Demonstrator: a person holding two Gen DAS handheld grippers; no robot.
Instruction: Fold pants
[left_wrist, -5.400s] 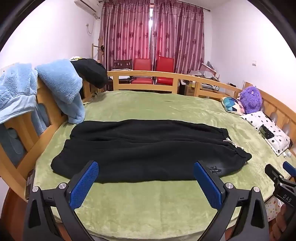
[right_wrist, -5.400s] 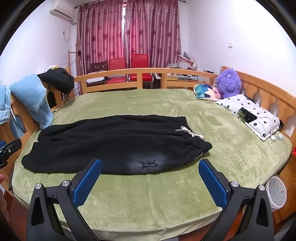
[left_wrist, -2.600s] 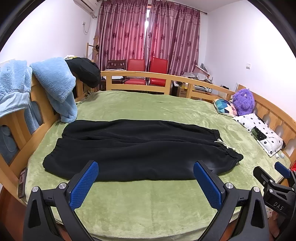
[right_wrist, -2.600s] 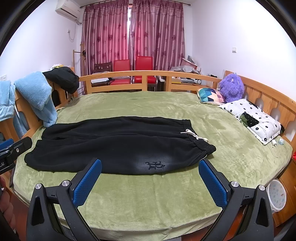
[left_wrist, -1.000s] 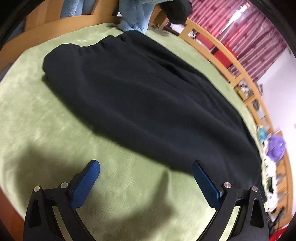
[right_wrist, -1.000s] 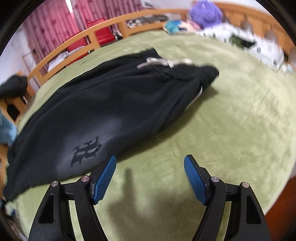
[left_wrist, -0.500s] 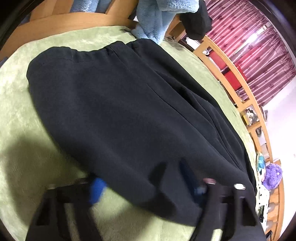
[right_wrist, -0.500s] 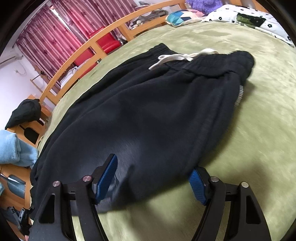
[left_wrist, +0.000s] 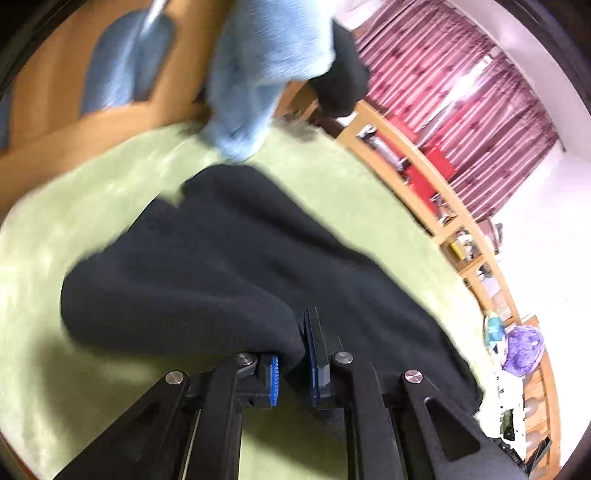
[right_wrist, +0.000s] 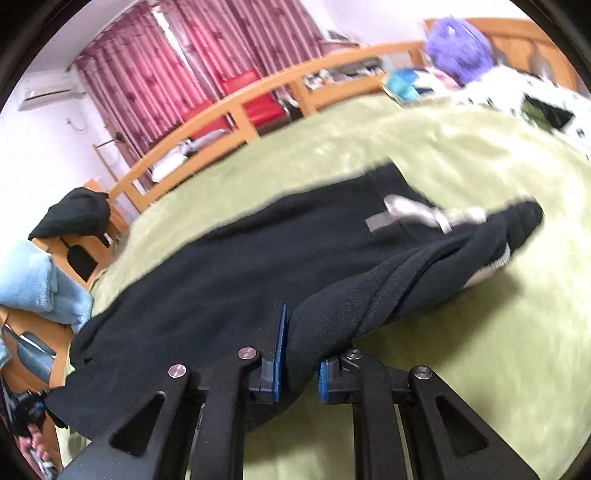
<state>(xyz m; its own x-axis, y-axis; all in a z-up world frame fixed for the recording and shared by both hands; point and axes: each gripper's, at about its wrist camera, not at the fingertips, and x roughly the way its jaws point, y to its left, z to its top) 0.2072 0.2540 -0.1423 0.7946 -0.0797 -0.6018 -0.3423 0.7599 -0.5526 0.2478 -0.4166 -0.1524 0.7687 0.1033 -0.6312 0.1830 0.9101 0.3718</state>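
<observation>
The black pants (left_wrist: 229, 258) lie across the green bed cover (left_wrist: 110, 177), legs toward the left, waistband with white drawstring (right_wrist: 424, 214) toward the right. My left gripper (left_wrist: 293, 363) is shut on the near edge of a pant leg and lifts a fold of it. My right gripper (right_wrist: 298, 365) is shut on the near edge of the pants (right_wrist: 240, 266) close to the waistband, with the fabric bunched between the blue pads (right_wrist: 279, 350).
A wooden bed rail (left_wrist: 424, 177) rings the bed. Light blue blankets (left_wrist: 258, 66) and a black garment (left_wrist: 343, 85) hang on the left rail. A purple plush toy (right_wrist: 458, 40) and pillows (right_wrist: 524, 96) lie at the right end. Red chairs and curtains stand behind.
Both grippers have closed from open onto the near edge of the pants and have raised the fabric off the bed cover. Both views are blurred by motion.
</observation>
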